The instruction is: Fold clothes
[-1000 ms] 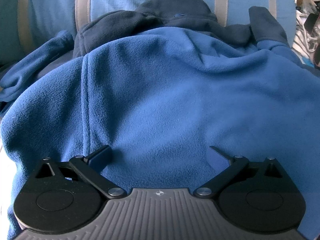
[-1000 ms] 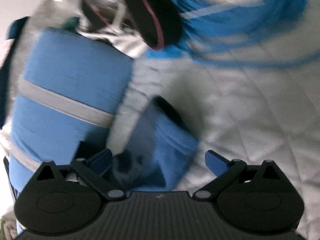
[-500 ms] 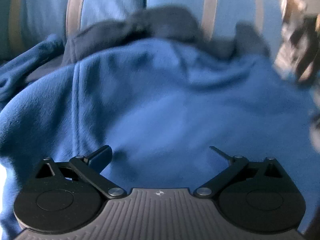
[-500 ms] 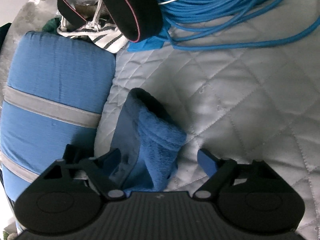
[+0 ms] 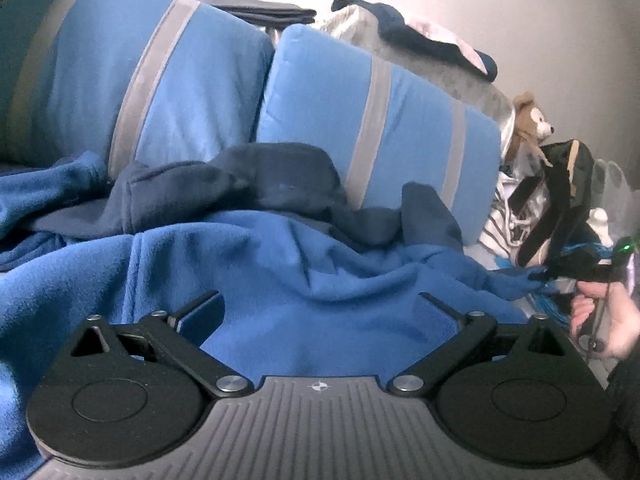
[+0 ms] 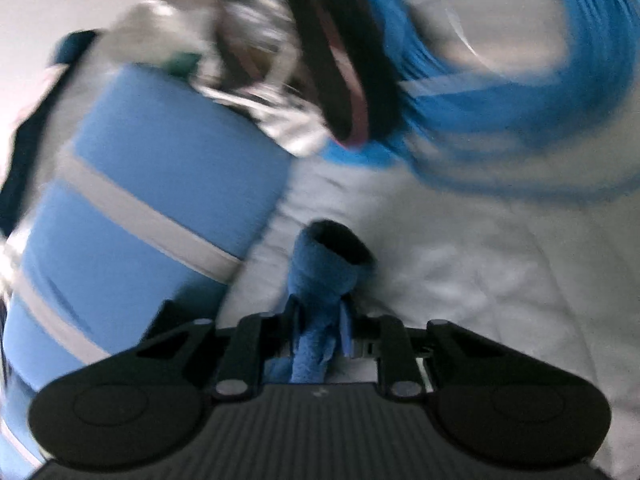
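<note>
**Right tongs pinch the fleece sleeve; left tongs spread over the body**

In the left wrist view, a hand (image 5: 608, 320) at the far right edge grips the handle of the right tongs (image 5: 576, 270), which reach in level from the right and meet the tip of the blue fleece (image 5: 280, 280) at its stretched-out sleeve end.

The right wrist view is blurred, but the right tongs (image 6: 320, 320) look pressed together on the sleeve (image 6: 324, 268). The cuff opening stands just past the fingertips, and the cloth is bunched narrow between them. Under the sleeve lies a white quilted bedcover (image 6: 460, 260). A blue striped cushion (image 6: 160, 208) sits to the left, and a coil of blue cable (image 6: 500, 100) lies farther ahead.

The left tongs (image 5: 320, 312) are spread wide, low over the fleece body. The left finger (image 5: 204, 312) seems to touch the cloth, and nothing is held between the two. A dark navy garment (image 5: 260, 184) lies crumpled behind the fleece against two blue cushions (image 5: 360, 120). A small plush toy (image 5: 528, 120) sits at the right.
</note>
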`<state>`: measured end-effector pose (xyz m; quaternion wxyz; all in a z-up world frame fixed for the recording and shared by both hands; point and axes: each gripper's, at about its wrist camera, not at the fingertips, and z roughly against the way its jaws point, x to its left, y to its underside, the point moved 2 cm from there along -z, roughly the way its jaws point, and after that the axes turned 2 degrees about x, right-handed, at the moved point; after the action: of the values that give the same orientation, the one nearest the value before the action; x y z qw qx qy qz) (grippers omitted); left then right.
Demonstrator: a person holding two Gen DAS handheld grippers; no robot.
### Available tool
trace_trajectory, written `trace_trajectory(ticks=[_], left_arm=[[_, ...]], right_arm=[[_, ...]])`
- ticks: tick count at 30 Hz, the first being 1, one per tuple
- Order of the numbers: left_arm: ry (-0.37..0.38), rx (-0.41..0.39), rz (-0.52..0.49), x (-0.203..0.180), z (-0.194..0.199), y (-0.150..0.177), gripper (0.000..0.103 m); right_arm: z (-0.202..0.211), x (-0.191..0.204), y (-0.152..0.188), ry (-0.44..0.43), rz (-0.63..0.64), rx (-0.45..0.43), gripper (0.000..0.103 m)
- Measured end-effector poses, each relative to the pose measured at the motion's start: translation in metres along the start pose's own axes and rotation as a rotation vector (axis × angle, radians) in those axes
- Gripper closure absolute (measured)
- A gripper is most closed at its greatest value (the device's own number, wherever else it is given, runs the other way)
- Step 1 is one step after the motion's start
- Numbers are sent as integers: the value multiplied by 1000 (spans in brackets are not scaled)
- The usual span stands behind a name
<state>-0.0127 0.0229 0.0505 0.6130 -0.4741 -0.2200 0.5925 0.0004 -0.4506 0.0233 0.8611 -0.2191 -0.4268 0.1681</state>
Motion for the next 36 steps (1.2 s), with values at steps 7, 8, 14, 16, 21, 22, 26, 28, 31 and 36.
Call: trace_trajectory(ticks=[7, 8, 14, 16, 21, 22, 26, 28, 31, 36], left_arm=[[33, -56, 41, 7, 8, -6, 0], [36, -64, 44, 7, 8, -7, 0], [40, -82, 66, 12, 11, -12, 0], [35, -79, 73, 14, 11, -13, 0], [35, -69, 86, 18, 10, -15, 0], [34, -69, 92, 19, 10, -16, 0], [30, -70, 111, 22, 11, -16, 0], [28, -66, 117, 22, 10, -16, 0], [20, -64, 124, 24, 10, -17, 0], [10, -68, 143, 29, 12, -19, 0]], right_arm=[[45, 82, 26, -155, 571, -263, 83], [51, 91, 35, -184, 651, -289, 83], [72, 131, 102, -333, 1029, -340, 86], [74, 139, 123, -381, 1108, -320, 87], [89, 149, 183, -515, 1277, -241, 87], [91, 151, 193, -542, 1305, -222, 87], [108, 147, 240, -644, 1427, -143, 87], [117, 143, 265, -701, 1497, -98, 88], [130, 135, 301, -787, 1604, -28, 88], [146, 119, 349, -860, 1739, 42, 88]])
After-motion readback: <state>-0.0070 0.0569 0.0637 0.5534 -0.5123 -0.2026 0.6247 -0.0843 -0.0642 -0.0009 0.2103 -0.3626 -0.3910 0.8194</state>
